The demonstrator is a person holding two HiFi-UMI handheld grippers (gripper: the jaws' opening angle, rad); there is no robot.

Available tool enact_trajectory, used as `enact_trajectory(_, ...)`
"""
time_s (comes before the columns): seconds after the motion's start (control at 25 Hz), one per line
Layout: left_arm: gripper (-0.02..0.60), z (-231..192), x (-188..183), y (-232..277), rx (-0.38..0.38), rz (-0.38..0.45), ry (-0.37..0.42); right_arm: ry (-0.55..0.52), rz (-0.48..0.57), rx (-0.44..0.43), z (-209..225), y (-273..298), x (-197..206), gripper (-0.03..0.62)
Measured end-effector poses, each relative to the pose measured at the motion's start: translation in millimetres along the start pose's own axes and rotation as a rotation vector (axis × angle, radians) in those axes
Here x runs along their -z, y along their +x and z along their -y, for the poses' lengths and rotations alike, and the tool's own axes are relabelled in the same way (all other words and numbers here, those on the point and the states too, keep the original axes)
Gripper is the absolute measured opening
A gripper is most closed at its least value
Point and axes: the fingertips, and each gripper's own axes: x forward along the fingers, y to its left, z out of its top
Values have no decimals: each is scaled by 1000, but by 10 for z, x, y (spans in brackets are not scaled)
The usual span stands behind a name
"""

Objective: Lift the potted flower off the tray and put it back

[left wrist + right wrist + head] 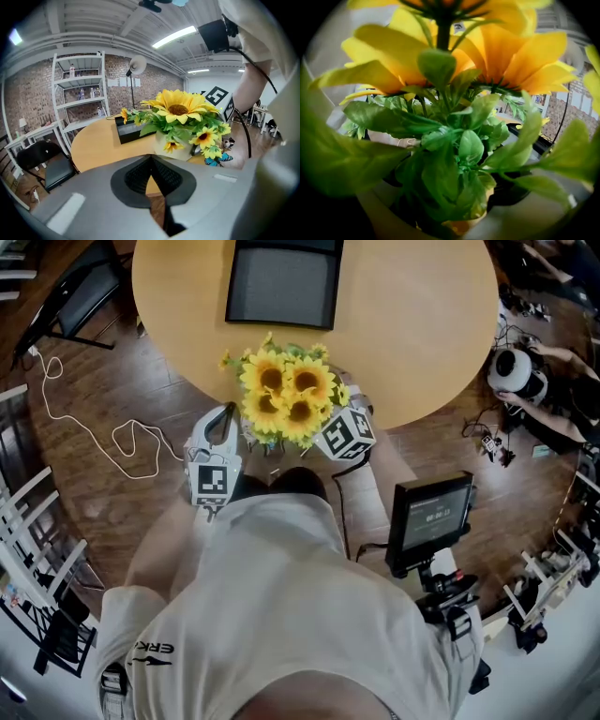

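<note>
The potted flower, a cluster of yellow sunflowers with green leaves in a cream pot, stands on the round wooden table near its front edge. The black tray lies farther back, apart from the pot. My left gripper is just left of the pot, shut with nothing in it; its pads meet at the tip. My right gripper is at the pot's right side. Its jaws stand wide with leaves between them, and foliage hides the pot's wall there.
A black chair stands left of the table and a white cable snakes over the wood floor. A monitor on a stand sits at my right. Metal shelves line the brick wall beyond the tray.
</note>
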Motion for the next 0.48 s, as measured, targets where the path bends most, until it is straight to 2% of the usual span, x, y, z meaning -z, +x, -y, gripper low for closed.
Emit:
enact_trajectory(0.32, 2, -3, 11, 84, 6, -1, 7, -56, -9, -56, 4, 58, 45, 531)
enact_trajectory(0.48, 2, -3, -6, 83, 4, 0, 1, -44, -13, -70, 7, 61, 40, 534)
